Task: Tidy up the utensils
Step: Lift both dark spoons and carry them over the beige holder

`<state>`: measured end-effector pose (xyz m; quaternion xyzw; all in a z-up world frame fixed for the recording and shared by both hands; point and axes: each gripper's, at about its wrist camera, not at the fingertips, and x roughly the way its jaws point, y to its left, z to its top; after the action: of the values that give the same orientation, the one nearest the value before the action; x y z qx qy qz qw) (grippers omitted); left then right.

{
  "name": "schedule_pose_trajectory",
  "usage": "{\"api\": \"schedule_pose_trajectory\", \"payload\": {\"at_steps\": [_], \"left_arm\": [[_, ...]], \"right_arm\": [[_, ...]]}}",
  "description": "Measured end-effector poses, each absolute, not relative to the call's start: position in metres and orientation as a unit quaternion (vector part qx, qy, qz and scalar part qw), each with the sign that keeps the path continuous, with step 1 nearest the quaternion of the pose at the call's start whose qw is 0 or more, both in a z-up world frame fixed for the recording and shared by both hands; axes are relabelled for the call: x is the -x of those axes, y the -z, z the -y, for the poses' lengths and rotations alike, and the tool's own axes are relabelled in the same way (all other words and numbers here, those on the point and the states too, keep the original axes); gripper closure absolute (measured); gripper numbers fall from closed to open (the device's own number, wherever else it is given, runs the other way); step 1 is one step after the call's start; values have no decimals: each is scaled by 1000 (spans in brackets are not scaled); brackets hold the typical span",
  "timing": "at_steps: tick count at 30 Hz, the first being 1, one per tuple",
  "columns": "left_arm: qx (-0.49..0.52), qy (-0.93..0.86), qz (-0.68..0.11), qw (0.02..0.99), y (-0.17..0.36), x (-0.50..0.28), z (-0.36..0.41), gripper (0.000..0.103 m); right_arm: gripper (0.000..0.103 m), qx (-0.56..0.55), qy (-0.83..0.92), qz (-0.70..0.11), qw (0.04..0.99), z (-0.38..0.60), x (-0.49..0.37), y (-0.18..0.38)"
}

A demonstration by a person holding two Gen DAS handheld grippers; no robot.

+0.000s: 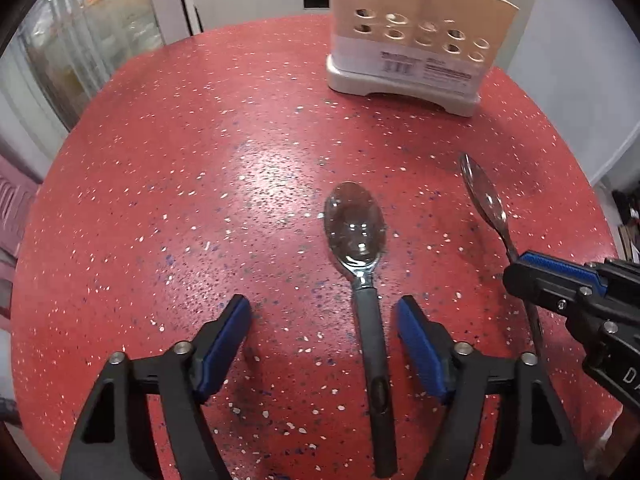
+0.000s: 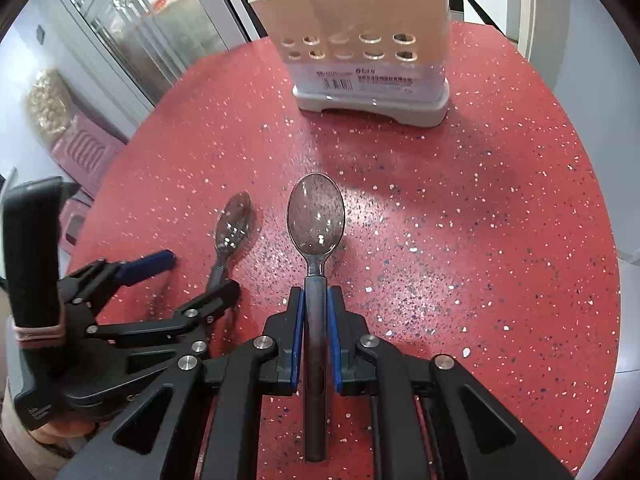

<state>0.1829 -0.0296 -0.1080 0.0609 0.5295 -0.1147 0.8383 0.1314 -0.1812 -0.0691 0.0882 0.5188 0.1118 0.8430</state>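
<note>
Two spoons are showing: the right gripper [image 2: 316, 300] is pinching one spoon [image 2: 316, 216], and the other spoon [image 1: 356, 224] is lying between the left gripper [image 1: 324, 312] with jaws spread; both bowls are pointing toward the caddy [image 2: 360, 60].

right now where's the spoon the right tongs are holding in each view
Left wrist view: held spoon at the right edge, running into the right tongs.
Right wrist view: held spoon at centre, handle clamped between the pads.
Shared landmark: the beige utensil holder at the table's far side.
</note>
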Motion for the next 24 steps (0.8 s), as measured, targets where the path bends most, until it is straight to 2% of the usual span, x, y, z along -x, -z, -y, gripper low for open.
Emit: {"api": "schedule_pose_trajectory", "payload": {"at_steps": [2, 5, 6, 16, 24], "left_arm": [[-64, 123, -533, 835, 105, -182, 32, 16], [-71, 136, -531, 834, 100, -179, 37, 44], [-73, 138, -529, 834, 98, -178, 39, 64], [-14, 150, -495, 856, 86, -164, 29, 66], [36, 155, -435, 886, 43, -155, 11, 66]], "right_arm": [[91, -94, -119, -515, 843, 184, -129, 67], [91, -100, -125, -510, 845, 186, -128, 63], [91, -104, -126, -509, 845, 187, -127, 61], [91, -127, -138, -489, 852, 206, -130, 52], [90, -145, -151, -466, 860, 223, -129, 37]]}}
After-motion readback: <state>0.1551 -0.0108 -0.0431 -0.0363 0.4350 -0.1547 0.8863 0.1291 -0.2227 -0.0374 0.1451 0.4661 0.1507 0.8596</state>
